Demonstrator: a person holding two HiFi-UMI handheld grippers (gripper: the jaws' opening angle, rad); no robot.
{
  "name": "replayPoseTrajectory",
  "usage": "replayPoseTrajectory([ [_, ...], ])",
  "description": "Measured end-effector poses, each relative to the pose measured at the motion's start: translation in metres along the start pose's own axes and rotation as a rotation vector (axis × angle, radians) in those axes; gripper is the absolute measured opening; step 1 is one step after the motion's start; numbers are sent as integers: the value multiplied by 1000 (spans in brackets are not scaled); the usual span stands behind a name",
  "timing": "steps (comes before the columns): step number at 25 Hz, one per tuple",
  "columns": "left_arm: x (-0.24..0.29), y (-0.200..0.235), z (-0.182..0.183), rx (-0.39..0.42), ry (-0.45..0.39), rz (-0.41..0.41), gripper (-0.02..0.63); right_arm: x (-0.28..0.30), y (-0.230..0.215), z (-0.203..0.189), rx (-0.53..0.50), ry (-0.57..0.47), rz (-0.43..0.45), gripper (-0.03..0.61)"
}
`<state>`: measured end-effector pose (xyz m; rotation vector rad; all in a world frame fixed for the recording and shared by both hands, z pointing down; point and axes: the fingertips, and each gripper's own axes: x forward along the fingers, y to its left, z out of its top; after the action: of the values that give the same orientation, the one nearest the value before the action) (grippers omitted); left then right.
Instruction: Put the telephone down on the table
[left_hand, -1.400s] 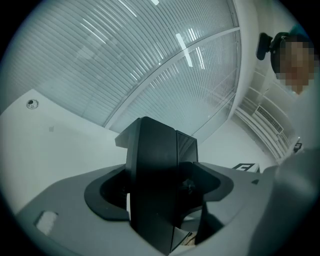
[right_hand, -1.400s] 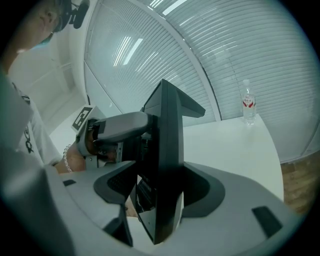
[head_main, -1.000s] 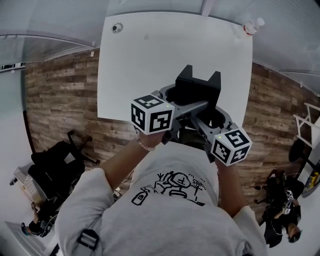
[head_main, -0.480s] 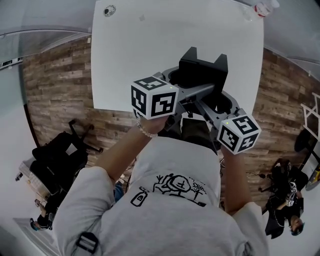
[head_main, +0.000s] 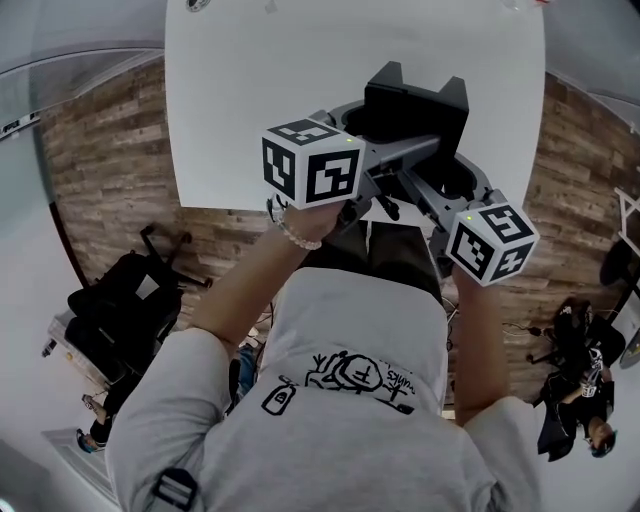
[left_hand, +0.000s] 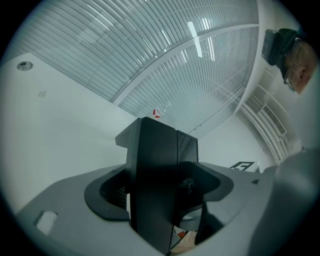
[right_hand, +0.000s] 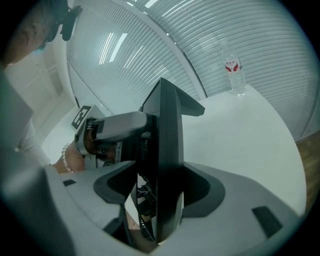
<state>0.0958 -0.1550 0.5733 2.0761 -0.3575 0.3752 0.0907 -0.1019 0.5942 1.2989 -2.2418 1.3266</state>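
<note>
A black telephone (head_main: 415, 108) hangs over the near edge of the white table (head_main: 250, 100), carried between both grippers. My left gripper (head_main: 392, 112) reaches in from the left and my right gripper (head_main: 442, 135) from the right, their grey bodies crossing. In the left gripper view the jaws (left_hand: 161, 131) stand pressed together against a glossy black face (left_hand: 186, 150). The right gripper view shows its jaws (right_hand: 167, 95) shut too, with a coiled cord (right_hand: 143, 220) hanging under them. How the telephone sits between the jaws is hidden.
A water bottle (right_hand: 234, 70) stands at the table's far edge, also in the left gripper view as a bottle (left_hand: 157, 113). A small round object (left_hand: 23, 65) lies at the far left corner. A black office chair (head_main: 120, 310) stands on the wood floor at left.
Both grippers and the telephone have moved forward, from just before the table's near edge to above it. Their grip looks the same.
</note>
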Motion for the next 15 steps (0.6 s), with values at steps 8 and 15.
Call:
replayPoseTrajectory([
  [8, 17, 25, -7, -15, 25, 8, 388, 19, -22, -9, 20, 13, 2, 262],
  [15, 33, 44, -8, -21, 42, 16, 388, 34, -43, -12, 26, 22, 5, 262],
])
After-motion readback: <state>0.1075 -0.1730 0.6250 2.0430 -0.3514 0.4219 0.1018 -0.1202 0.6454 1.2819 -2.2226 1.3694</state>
